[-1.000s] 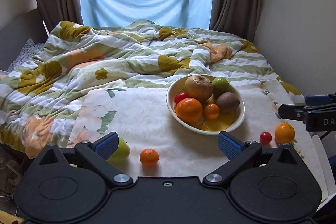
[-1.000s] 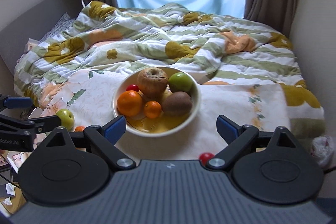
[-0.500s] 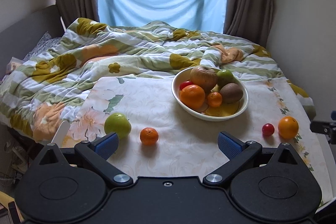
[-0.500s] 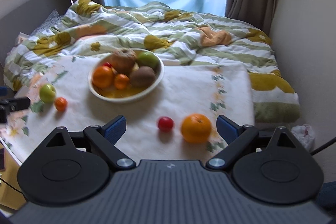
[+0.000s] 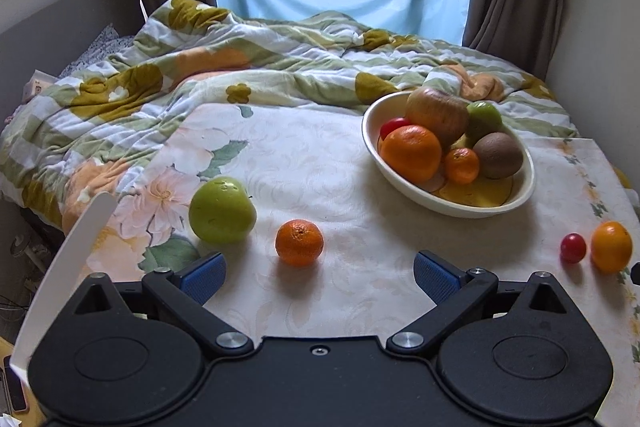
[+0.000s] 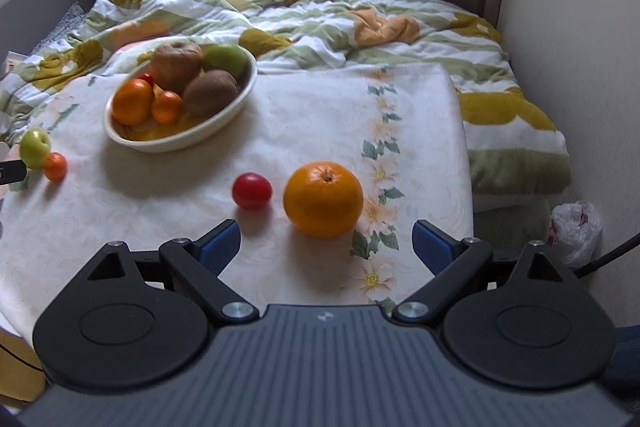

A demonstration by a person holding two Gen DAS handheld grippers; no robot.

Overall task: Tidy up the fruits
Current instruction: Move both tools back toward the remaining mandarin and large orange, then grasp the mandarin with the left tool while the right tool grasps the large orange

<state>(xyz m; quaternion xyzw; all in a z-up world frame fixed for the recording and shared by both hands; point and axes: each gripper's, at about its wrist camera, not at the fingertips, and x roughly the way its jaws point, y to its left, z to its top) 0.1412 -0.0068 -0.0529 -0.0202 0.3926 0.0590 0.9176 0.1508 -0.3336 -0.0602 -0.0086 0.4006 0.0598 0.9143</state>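
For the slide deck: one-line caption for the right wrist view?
Right gripper, jaws open, faces a large orange and cherry tomato lying outside the fruit bowl.

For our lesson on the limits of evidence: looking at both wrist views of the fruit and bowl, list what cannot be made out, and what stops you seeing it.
- Bowl bottom, both views: the piled fruit covers it; the yellow patch underneath cannot be identified.
- Red fruit in the bowl: mostly behind the large orange in the bowl.
- Left gripper, right wrist view: only a dark sliver at the left edge.
- Near table edge, both views: each gripper's body blocks it.
- White bag, right wrist view: contents too small.
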